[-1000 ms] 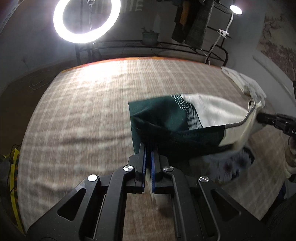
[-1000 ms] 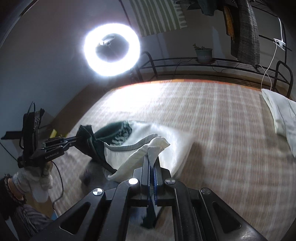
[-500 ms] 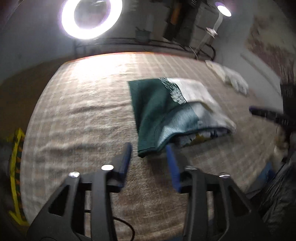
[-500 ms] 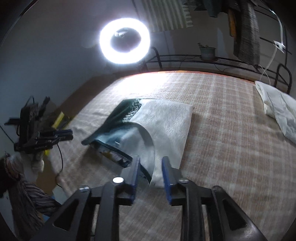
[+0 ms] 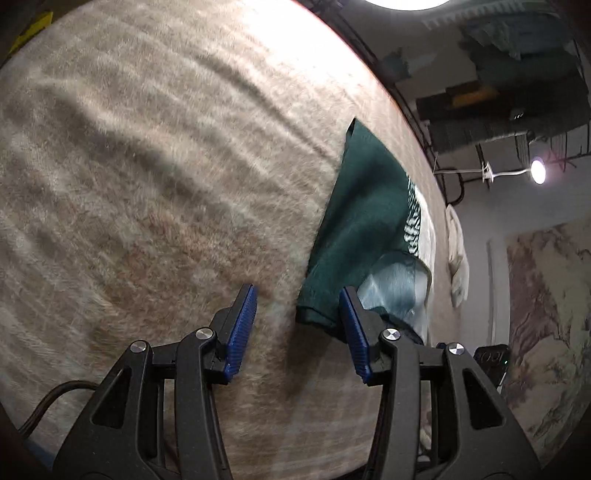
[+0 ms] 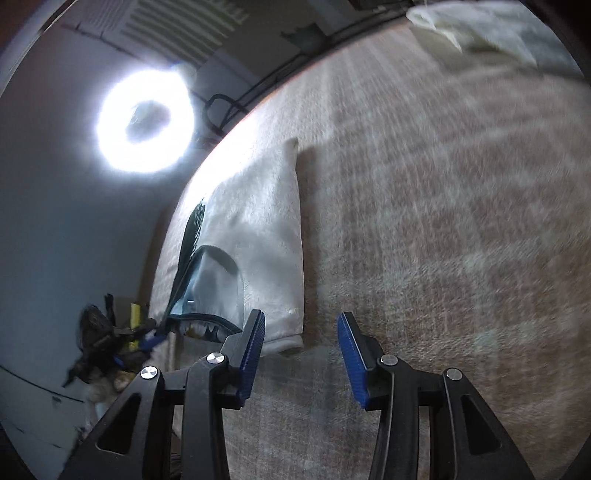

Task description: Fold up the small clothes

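Note:
A small green and white garment (image 5: 369, 221) lies folded on the plaid bed cover (image 5: 147, 184). In the right wrist view its white side (image 6: 266, 236) faces me, with the neck opening near the front. My left gripper (image 5: 299, 306) is open and empty, its right finger just over the garment's green near corner. My right gripper (image 6: 301, 332) is open and empty, with the garment's white near corner between and just ahead of its fingers. The left gripper also shows at the left edge of the right wrist view (image 6: 147, 338).
A pile of white clothes (image 6: 487, 29) lies at the far corner of the bed, also seen in the left wrist view (image 5: 456, 254). A ring light (image 6: 144, 120) stands beyond the bed. A rack with hanging clothes (image 5: 517, 92) stands behind.
Both grippers let go of the garment, which dropped folded onto the bed. Both jaws opened wider, and both grippers tilted and swung outward from the garment.

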### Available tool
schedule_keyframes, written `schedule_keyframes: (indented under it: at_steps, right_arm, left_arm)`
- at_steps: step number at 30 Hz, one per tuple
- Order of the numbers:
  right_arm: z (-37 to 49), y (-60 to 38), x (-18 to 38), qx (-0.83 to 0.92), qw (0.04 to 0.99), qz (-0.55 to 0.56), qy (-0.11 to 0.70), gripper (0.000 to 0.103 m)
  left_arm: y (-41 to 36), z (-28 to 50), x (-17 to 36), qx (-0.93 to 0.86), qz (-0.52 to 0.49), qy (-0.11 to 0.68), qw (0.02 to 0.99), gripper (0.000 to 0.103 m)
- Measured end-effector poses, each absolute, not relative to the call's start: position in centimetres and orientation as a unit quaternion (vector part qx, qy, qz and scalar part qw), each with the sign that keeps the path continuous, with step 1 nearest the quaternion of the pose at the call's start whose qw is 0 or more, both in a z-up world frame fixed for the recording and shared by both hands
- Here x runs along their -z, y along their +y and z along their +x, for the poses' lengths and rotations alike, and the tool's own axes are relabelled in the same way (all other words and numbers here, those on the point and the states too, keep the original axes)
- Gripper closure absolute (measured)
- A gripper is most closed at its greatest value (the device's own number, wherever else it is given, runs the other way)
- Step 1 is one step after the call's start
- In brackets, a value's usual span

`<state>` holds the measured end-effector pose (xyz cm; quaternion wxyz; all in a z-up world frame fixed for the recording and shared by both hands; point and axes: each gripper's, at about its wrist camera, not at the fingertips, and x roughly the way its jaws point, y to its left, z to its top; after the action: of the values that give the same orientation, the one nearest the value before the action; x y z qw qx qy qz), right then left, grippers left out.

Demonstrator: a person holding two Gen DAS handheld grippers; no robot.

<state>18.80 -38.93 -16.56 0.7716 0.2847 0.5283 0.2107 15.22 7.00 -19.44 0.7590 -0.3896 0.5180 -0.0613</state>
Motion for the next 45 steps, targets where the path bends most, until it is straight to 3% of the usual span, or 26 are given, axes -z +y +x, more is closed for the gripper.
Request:
schedule_keyframes:
  at_steps: [1, 3, 5, 8, 12, 16, 20, 29, 31, 33, 34, 45]
  right_arm:
    - [18.9, -38.9, 16.8, -0.215, 0.768, 0.293, 0.528, 0.06]
    - [19.4, -38.2, 17.2, -0.226, 0.761, 0.3, 0.53, 0.063]
    - [19.6, -37.7, 17.6, -0.238, 0.752, 0.309, 0.532, 0.07]
    - [19.7, -36.8, 18.2, -0.255, 0.737, 0.324, 0.535, 0.093]
    - [19.1, -36.5, 16.5, -0.268, 0.744, 0.328, 0.517, 0.1]
    - [18.5, -36.9, 15.0, -0.285, 0.746, 0.337, 0.499, 0.1]
    - [18.3, -36.6, 16.4, -0.264, 0.748, 0.308, 0.526, 0.101]
    - [17.1, -35.4, 16.8, -0.256, 0.761, 0.257, 0.537, 0.101]
    - [17.0, -34.4, 16.5, -0.254, 0.771, 0.226, 0.538, 0.095]
    - [17.1, -34.0, 16.0, -0.243, 0.781, 0.189, 0.544, 0.076]
    - [17.1, -33.9, 15.6, -0.238, 0.789, 0.174, 0.54, 0.073]
    - [19.6, -30.1, 8.8, -0.263, 0.856, 0.081, 0.438, 0.073]
  left_arm:
    - [6.8, 15.3, 19.4, 0.064, -0.39, 0.518, 0.759, 0.062]
    - [6.5, 15.6, 19.8, 0.072, -0.403, 0.52, 0.75, 0.089]
    - [5.7, 15.8, 19.7, 0.072, -0.394, 0.519, 0.755, 0.096]
    - [4.7, 15.5, 18.4, 0.058, -0.361, 0.502, 0.784, 0.1]
    - [3.1, 14.4, 14.8, 0.039, -0.253, 0.468, 0.846, 0.1]
    - [0.7, 14.3, 14.8, 0.046, -0.147, 0.478, 0.865, 0.1]
    - [0.5, 14.6, 17.1, 0.038, -0.143, 0.511, 0.847, 0.1]
    - [0.1, 14.1, 16.9, 0.04, -0.112, 0.51, 0.852, 0.1]
    - [0.1, 13.8, 16.8, 0.04, -0.099, 0.513, 0.851, 0.099]
    - [0.3, 13.5, 16.5, 0.027, -0.089, 0.518, 0.85, 0.09]
    - [0.5, 13.2, 15.9, 0.015, -0.086, 0.513, 0.854, 0.089]
    - [-2.7, 15.7, 10.3, 0.022, -0.106, 0.44, 0.892, 0.089]
